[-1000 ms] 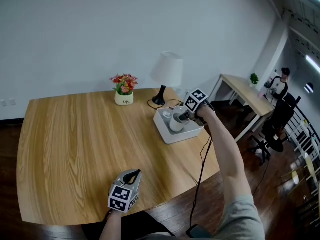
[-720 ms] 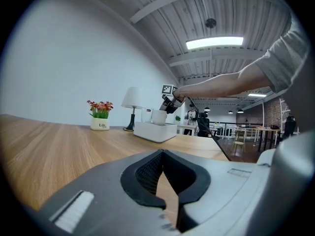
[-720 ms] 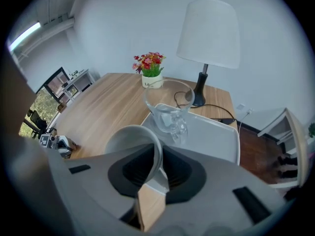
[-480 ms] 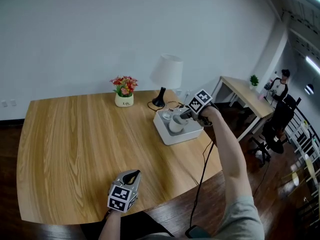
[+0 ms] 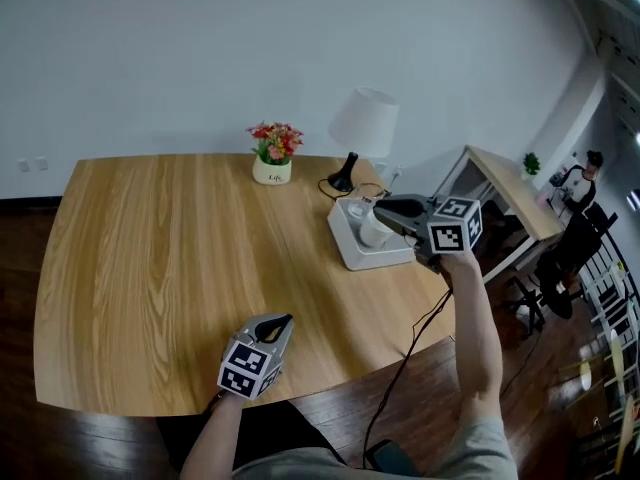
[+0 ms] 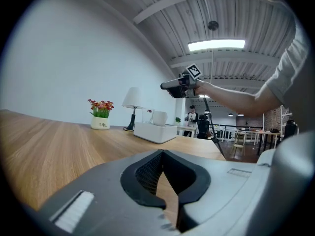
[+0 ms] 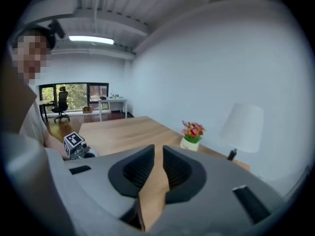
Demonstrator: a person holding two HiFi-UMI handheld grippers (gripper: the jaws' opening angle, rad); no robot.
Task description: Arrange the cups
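A white cup (image 5: 374,234) stands in the white tray (image 5: 350,256) at the table's right, beside a clear glass cup (image 5: 357,212). My right gripper (image 5: 381,206) hovers above the tray, clear of the cups. Its jaws stand slightly apart and are closing, and the right gripper view (image 7: 158,154) shows nothing between them. My left gripper (image 5: 284,321) rests at the table's near edge, shut and empty (image 6: 161,152). The left gripper view shows the tray (image 6: 153,133), the white cup (image 6: 159,118) and the raised right gripper (image 6: 168,86) far off.
A pot of red flowers (image 5: 273,158) and a white-shaded lamp (image 5: 362,126) stand at the back of the wooden table (image 5: 160,248). A black cable (image 5: 410,353) hangs off the right edge. Another desk (image 5: 510,200) stands beyond, with a person near it.
My right gripper has let go of the white cup in the tray, risen and pulled back toward me. The left gripper has stayed put.
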